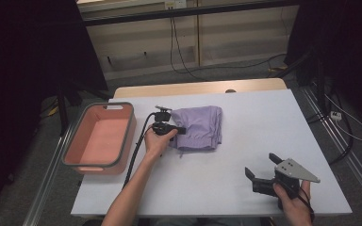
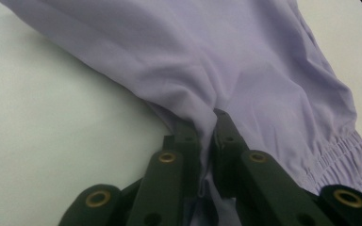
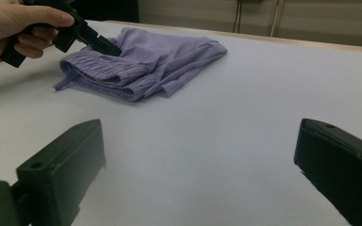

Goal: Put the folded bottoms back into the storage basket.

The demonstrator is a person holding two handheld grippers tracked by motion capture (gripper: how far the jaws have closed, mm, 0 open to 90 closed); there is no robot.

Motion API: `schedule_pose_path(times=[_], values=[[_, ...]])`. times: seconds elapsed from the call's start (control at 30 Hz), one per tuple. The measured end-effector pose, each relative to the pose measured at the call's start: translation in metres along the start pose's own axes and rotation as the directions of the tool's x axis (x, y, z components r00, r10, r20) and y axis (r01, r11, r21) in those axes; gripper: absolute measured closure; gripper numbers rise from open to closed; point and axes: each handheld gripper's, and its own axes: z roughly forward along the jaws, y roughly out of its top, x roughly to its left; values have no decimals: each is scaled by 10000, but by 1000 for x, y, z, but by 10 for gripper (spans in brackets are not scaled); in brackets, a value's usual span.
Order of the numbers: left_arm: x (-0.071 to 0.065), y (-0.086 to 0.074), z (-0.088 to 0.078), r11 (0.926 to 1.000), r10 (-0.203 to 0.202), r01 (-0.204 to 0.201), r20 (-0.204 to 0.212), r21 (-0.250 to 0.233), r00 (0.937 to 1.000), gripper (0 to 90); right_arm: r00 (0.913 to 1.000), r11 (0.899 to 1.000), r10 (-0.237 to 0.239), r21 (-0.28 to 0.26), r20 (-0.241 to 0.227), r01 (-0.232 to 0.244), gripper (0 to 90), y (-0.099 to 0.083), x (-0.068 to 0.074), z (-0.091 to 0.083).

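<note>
Lying across the middle of the pale table, a little left of centre, is the folded lilac garment, with the salmon-pink bin sitting just beyond its left side; the left gripper is pressing in at the garment's left edge, and in the left gripper view its two black jaws are standing nearly together with a fold of the lilac cloth pinched between the tips, so it is gripping the fabric; the right gripper is resting well apart at the table's near right corner, its jaws standing wide with only bare tabletop between them. The garment is looking thin and smooth, folded into a rough rectangle, with a gathered elastic band running along the near edge and a drawstring end trailing out beside it. The cloth between the left jaws is partly covered by the jaws themselves; the person's left hand is hiding much of that gripper's body in the high view.
</note>
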Motion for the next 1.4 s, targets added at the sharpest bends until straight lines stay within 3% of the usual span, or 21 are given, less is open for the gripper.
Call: schedule_pose_path(times=[0.2, 0.43, 0.67, 0.8, 0.87, 1.0, 1.4], values=[[-6, 1, -5, 9983, 450, -455, -154, -358, 9989, 849, 10000, 10000, 21, 8, 19, -21, 23, 0, -1, -1], [-15, 3, -14, 9913, 878, -908, -356, -950, 9955, 853, 10000, 10000, 18, -16, 23, -18, 22, 0, -1, -1], [-29, 5, -24, 9740, 1675, -1747, -611, -1443, 9840, 856, 10000, 10000, 34, -57, 34, -33, 23, 0, -2, -2], [-35, 6, -30, 9650, 1907, -1987, -624, -1713, 9797, 856, 10000, 10000, 33, -34, 53, -33, 23, 0, -1, -2], [-35, 7, -33, 9670, 1832, -1877, -417, -1724, 9822, 856, 10000, 10000, 24, -35, 33, -24, 23, 0, -1, -2], [-36, 8, -37, 9635, 1934, -1991, -493, -1788, 9799, 857, 10000, 10000, 27, -34, 12, -27, 23, 0, -1, -2], [-47, 6, -52, 9458, 2274, -2370, -681, -2221, 9714, 857, 10000, 10000, 43, -30, 18, -43, 23, 0, -1, -1]])
